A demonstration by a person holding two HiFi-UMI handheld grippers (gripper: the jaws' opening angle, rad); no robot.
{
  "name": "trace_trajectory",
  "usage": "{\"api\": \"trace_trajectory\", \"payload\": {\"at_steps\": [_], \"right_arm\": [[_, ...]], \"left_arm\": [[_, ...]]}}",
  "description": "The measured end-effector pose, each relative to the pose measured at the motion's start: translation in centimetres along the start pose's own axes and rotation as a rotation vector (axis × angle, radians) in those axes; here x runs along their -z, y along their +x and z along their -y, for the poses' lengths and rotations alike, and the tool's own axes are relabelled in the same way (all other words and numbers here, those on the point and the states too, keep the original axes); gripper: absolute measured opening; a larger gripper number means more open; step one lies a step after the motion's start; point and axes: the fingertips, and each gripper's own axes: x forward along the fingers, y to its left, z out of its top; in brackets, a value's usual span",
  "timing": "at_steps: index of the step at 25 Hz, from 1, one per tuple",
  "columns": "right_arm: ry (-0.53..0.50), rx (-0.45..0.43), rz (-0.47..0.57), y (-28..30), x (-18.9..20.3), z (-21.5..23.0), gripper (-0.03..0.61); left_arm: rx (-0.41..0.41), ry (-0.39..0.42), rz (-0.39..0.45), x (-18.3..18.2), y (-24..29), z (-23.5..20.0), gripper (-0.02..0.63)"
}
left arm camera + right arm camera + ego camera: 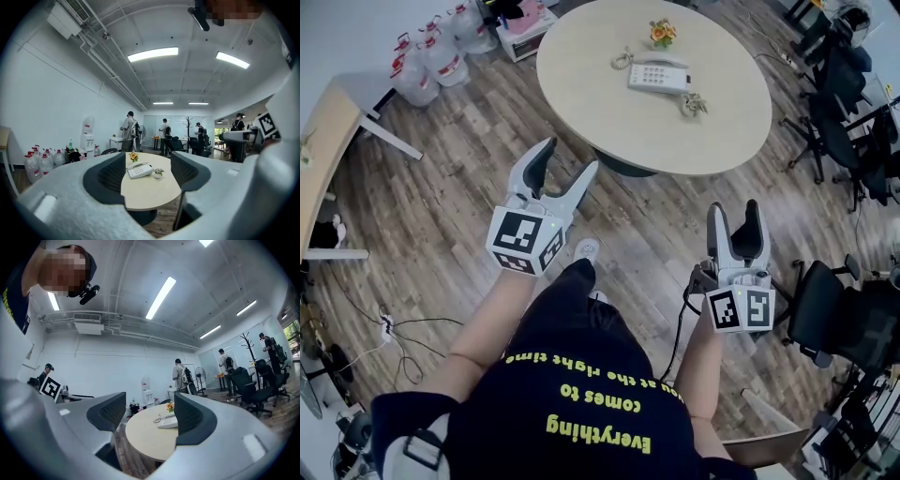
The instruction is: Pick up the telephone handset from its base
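Observation:
A white telephone (659,77) lies on the far half of a round beige table (609,112), its handset resting along the base's far edge and a coiled cord (622,62) trailing to the left. My left gripper (567,161) hangs over the wooden floor short of the table, open and empty. My right gripper (734,214) is nearer the person, also open and empty. In the left gripper view the telephone (139,170) shows far off between the spread jaws. In the right gripper view the telephone (168,422) sits by the right jaw.
A small flower pot (662,34) and a little plant (694,103) flank the phone. Water bottles (431,52) stand at the back left, office chairs (844,103) at the right, a desk (323,141) at the left. Several people (129,131) stand far off.

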Motion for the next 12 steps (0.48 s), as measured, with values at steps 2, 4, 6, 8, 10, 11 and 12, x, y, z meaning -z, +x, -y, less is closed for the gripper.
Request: {"api": "trace_trajectory", "payload": {"at_steps": [2, 4, 6, 8, 10, 11, 12], "right_arm": [[-0.006, 0.000, 0.001, 2.3, -0.1, 0.3, 0.316], [-0.008, 0.005, 0.010, 4.6, -0.3, 0.7, 0.316], [-0.011, 0.012, 0.016, 6.8, -0.4, 0.9, 0.318], [-0.016, 0.022, 0.021, 8.7, -0.5, 1.2, 0.318], [-0.014, 0.038, 0.028, 10.2, -0.6, 1.8, 0.318], [-0.012, 0.048, 0.030, 10.8, -0.7, 2.1, 0.318], [-0.012, 0.058, 0.032, 11.3, -0.7, 2.4, 0.318]], "left_arm": [[-0.001, 0.002, 0.006, -0.4, 1.7, -1.4, 0.299], [0.005, 0.008, 0.007, -0.7, 3.6, -2.8, 0.299], [0.015, 0.009, 0.010, -1.1, 5.4, -4.3, 0.299], [0.029, 0.008, 0.014, -1.5, 7.3, -5.6, 0.299], [0.047, 0.013, 0.017, -1.9, 9.1, -6.4, 0.299], [0.055, 0.016, 0.018, -2.1, 9.9, -6.8, 0.301], [0.062, 0.019, 0.019, -2.3, 10.6, -7.2, 0.299]]}}
